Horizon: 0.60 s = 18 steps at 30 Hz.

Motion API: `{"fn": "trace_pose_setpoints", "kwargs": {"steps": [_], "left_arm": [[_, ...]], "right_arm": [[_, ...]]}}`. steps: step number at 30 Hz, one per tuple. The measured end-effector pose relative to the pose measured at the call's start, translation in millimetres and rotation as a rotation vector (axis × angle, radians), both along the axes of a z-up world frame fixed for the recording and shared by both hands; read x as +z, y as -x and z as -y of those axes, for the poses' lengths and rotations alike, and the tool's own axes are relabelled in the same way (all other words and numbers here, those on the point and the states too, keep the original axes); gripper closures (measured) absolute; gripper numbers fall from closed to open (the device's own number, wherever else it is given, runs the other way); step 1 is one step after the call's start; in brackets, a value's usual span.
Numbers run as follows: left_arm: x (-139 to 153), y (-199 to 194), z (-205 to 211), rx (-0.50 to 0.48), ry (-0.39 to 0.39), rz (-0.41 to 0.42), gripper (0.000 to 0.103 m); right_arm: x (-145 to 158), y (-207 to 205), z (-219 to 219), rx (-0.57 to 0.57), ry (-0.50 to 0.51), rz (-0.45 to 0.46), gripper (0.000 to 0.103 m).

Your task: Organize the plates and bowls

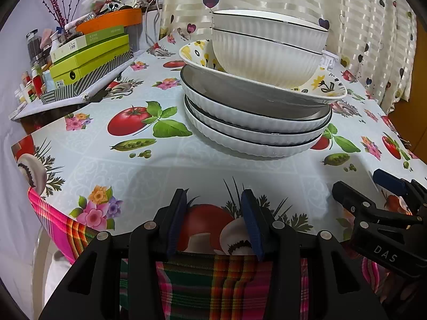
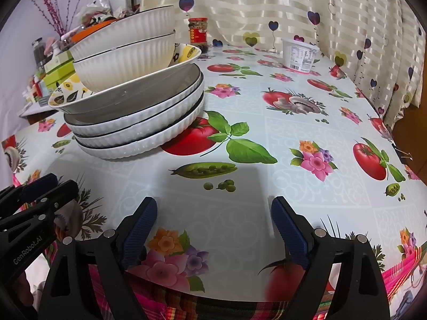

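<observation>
One pile of dishes stands on the table. Three white ribbed plates (image 1: 253, 128) with dark rims lie at the bottom, a yellow-flowered dish (image 1: 328, 86) on them, and two white ribbed bowls (image 1: 267, 50) nested on top. The pile also shows in the right wrist view (image 2: 133, 122), at upper left. My left gripper (image 1: 213, 200) is open and empty at the table's near edge, in front of the pile. My right gripper (image 2: 213, 205) is open wide and empty, to the right of the pile. Each gripper shows at the side of the other's view.
The table (image 2: 267, 160) has a fruit-and-flower oilcloth. A red-labelled jar (image 2: 198, 33) and a white tub (image 2: 299, 54) stand at the back by the curtain (image 2: 293, 5). Green boxes (image 1: 90, 56) and clutter sit on a side shelf at left. Plaid cloth (image 1: 213, 288) hangs below the front edge.
</observation>
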<state>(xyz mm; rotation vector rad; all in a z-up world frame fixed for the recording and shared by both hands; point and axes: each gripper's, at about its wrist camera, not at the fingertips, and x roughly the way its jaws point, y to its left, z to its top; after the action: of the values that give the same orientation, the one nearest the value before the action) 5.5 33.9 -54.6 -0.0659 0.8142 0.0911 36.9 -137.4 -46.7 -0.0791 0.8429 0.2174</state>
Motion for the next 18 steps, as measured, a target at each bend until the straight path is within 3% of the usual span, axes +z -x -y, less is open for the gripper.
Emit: {"fn": "trace_pose_setpoints", "kwargs": {"steps": [18], "left_arm": [[0.1,0.4,0.4,-0.002,0.001,0.002,0.059]], "right_arm": [[-0.2,0.6,1.1,-0.003,-0.001,0.002,0.013]]}}
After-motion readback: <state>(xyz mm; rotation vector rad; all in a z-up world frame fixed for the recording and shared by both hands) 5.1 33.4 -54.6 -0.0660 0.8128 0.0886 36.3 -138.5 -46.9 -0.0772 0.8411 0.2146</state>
